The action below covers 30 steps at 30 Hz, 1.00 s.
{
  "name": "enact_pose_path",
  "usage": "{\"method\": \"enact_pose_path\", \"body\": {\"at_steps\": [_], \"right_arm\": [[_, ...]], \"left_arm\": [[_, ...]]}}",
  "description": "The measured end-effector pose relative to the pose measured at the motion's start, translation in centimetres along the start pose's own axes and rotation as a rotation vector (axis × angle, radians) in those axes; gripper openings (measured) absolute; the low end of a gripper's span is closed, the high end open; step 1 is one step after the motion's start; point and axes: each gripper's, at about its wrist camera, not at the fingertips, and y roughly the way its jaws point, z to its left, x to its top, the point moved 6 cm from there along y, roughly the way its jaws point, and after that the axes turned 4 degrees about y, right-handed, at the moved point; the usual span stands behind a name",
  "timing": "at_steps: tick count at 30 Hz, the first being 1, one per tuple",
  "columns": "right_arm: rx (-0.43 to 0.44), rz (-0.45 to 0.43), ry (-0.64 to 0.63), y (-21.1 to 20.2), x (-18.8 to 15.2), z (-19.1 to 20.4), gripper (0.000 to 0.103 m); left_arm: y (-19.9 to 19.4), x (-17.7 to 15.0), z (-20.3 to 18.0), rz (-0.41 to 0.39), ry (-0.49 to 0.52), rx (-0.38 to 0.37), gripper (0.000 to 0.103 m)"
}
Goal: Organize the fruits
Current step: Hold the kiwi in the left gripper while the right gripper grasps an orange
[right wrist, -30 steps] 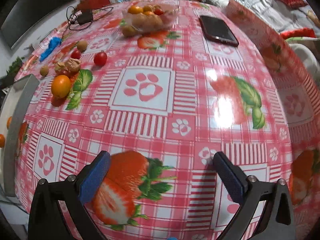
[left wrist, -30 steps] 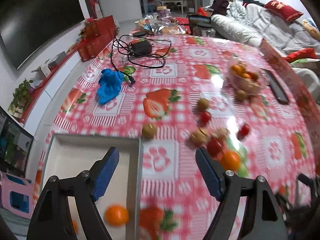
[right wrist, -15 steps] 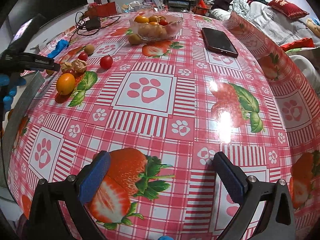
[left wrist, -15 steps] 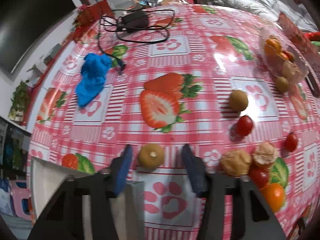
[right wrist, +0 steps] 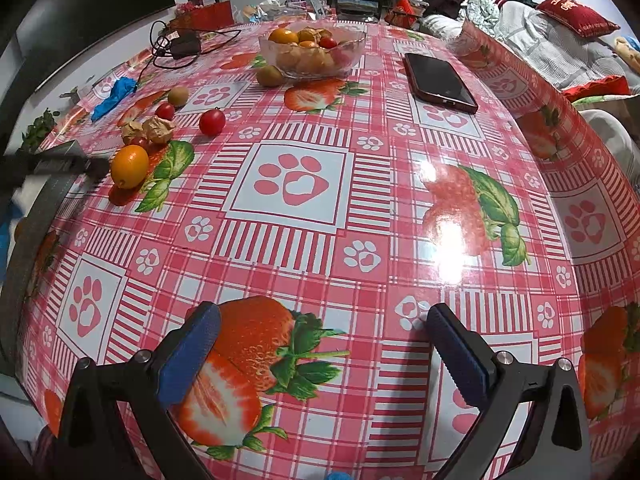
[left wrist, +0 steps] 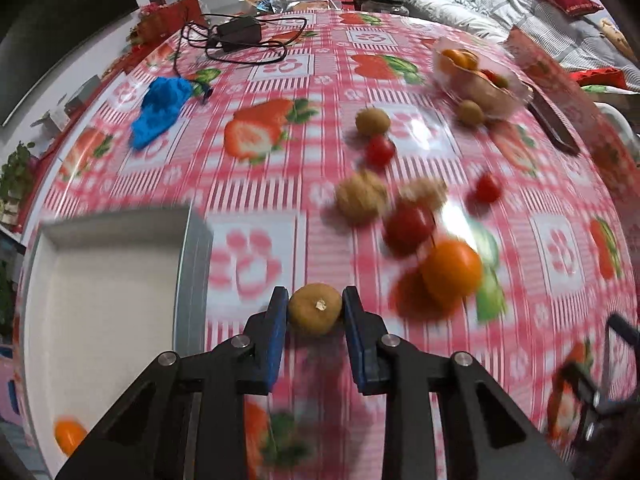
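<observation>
My left gripper (left wrist: 315,310) is shut on a small brown round fruit (left wrist: 315,309) and holds it above the tablecloth, just right of the white tray (left wrist: 100,280). An orange fruit (left wrist: 69,436) lies in the tray's near corner. Loose fruit lies ahead: an orange (left wrist: 452,272), red tomatoes (left wrist: 409,227), walnuts (left wrist: 361,198) and a brown fruit (left wrist: 373,121). My right gripper (right wrist: 320,344) is open and empty over the tablecloth; the orange (right wrist: 129,166) and a tomato (right wrist: 212,121) lie far to its left.
A glass bowl (right wrist: 312,54) of fruit stands at the back, with a phone (right wrist: 438,80) to its right. A blue cloth (left wrist: 160,110) and a black charger with cable (left wrist: 236,34) lie at the far left. A sofa stands beyond the table's right edge.
My left gripper closed on the brown fruit and drew back toward the tray with it. The right gripper has stayed nearly still and open.
</observation>
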Motion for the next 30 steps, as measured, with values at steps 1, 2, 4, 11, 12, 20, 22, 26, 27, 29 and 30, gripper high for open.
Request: {"method": "enact_pose_path", "body": {"at_steps": [1, 2, 4, 11, 12, 20, 22, 26, 27, 29, 30], "right_arm": [[-0.001, 0.007, 0.002, 0.1, 0.1, 0.0, 0.103], [-0.004, 0.015, 0.006, 0.1, 0.2, 0.0, 0.103], [-0.009, 0.038, 0.019, 0.4, 0.5, 0.2, 0.103], [0.155, 0.086, 0.013, 1.1, 3.2, 5.2, 0.103], [0.168, 0.082, 0.009, 1.2, 3.9, 6.2, 0.103], [0.228, 0.061, -0.075, 3.5, 7.7, 13.8, 0.103], [0.223, 0.067, -0.084, 4.3, 8.1, 14.9, 0.102], [0.204, 0.063, -0.092, 4.9, 8.7, 16.0, 0.067], [0.198, 0.055, -0.097, 4.9, 8.9, 16.1, 0.053], [0.211, 0.055, -0.096, 4.7, 8.8, 16.1, 0.039], [0.217, 0.054, -0.095, 4.6, 8.6, 15.9, 0.037]], "left_arm": [[-0.3, -0.6, 0.0, -0.005, 0.0, -0.001, 0.03], [-0.8, -1.7, -0.1, -0.017, 0.004, 0.005, 0.03], [-1.5, -3.0, -0.1, -0.031, 0.01, 0.018, 0.03], [-3.1, -6.2, -0.1, -0.061, 0.013, 0.026, 0.03], [-3.2, -6.2, 0.0, -0.064, 0.012, 0.026, 0.03], [-3.4, -6.9, 0.2, -0.081, -0.018, 0.012, 0.03], [-3.4, -6.9, 0.2, -0.081, -0.026, 0.006, 0.03], [-3.4, -7.0, 0.3, -0.083, -0.039, -0.005, 0.03], [-3.4, -7.1, 0.3, -0.083, -0.04, -0.005, 0.03], [-3.4, -7.1, 0.3, -0.084, -0.04, -0.005, 0.03], [-3.4, -7.1, 0.3, -0.084, -0.04, -0.005, 0.03]]}}
